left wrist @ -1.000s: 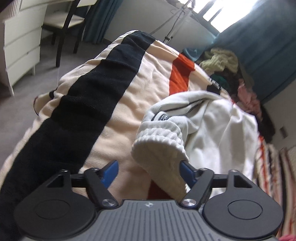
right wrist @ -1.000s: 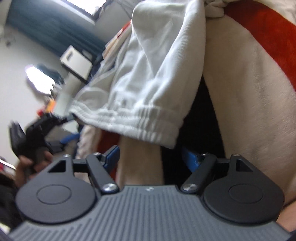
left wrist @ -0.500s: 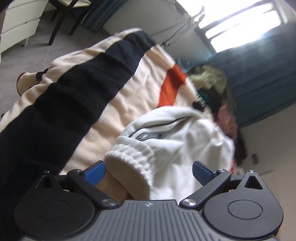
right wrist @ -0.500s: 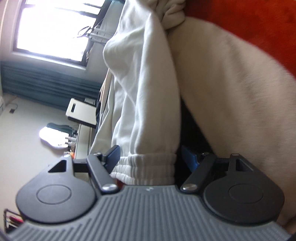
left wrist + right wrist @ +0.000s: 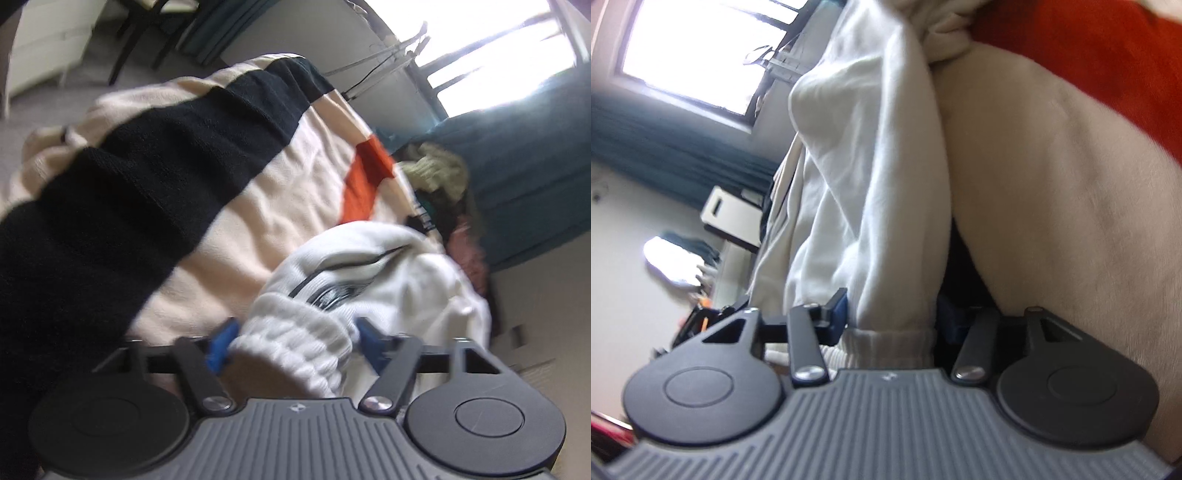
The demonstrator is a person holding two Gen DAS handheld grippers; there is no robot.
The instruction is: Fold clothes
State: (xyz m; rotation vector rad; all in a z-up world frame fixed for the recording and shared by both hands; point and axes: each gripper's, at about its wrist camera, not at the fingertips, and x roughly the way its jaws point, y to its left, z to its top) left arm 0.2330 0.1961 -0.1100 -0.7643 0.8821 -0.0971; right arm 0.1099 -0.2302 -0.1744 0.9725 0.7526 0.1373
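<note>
Two ribbed cuffs of my white sweatshirt (image 5: 399,295), lying on the striped blanket (image 5: 240,229), are sitting between my closing tongs: left gripper (image 5: 295,341), right gripper (image 5: 892,317). Its dark chest print is too blurred for reading.

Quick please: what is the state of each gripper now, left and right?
Left gripper: jaws closing around the ribbed cuff of the white sweatshirt; pads meet it.
Right gripper: jaws closing around the other sleeve above its cuff.

Clothes pile (image 5: 443,177) by curtain blurred; sweatshirt (image 5: 871,184) top cut off at edge.
</note>
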